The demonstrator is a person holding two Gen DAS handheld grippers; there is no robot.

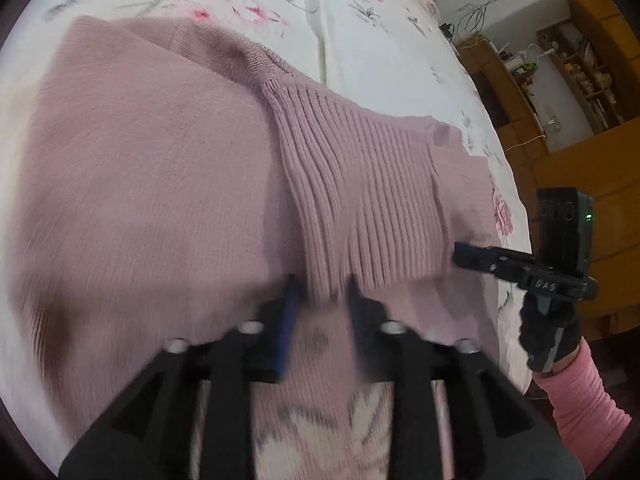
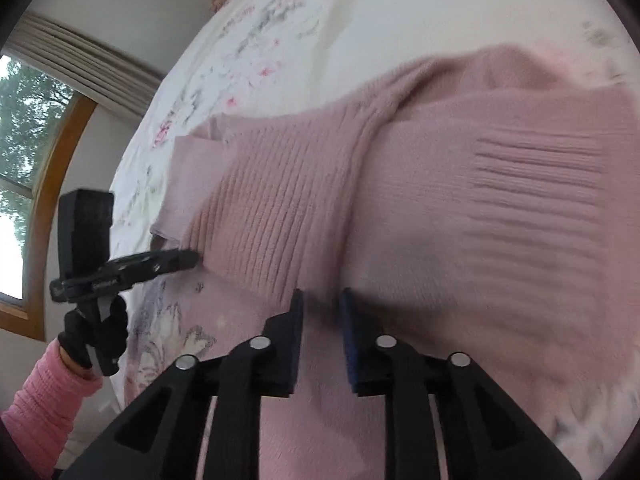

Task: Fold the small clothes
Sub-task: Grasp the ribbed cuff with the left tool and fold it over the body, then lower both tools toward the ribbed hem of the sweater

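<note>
A pink knitted sweater [image 1: 160, 184] lies spread on a floral bed sheet [image 1: 380, 60]. Its ribbed hem [image 1: 360, 200] is folded over the body. In the left wrist view, my left gripper [image 1: 322, 300] is shut on the lower edge of that ribbed hem, with fabric pinched between the blue pads. My right gripper [image 1: 460, 250] touches the hem's right corner. In the right wrist view, my right gripper [image 2: 322, 304] is shut on the sweater [image 2: 480, 240] at the edge of the ribbed hem [image 2: 272, 208]. The left gripper [image 2: 192, 258] meets the hem's other corner.
A black-gloved hand [image 1: 548, 336] with a pink sleeve holds each gripper. The bed edge curves down the right of the left wrist view, with wooden shelving [image 1: 580, 64] and cables beyond. A window [image 2: 24, 140] with a wooden frame is left of the bed sheet [image 2: 280, 40].
</note>
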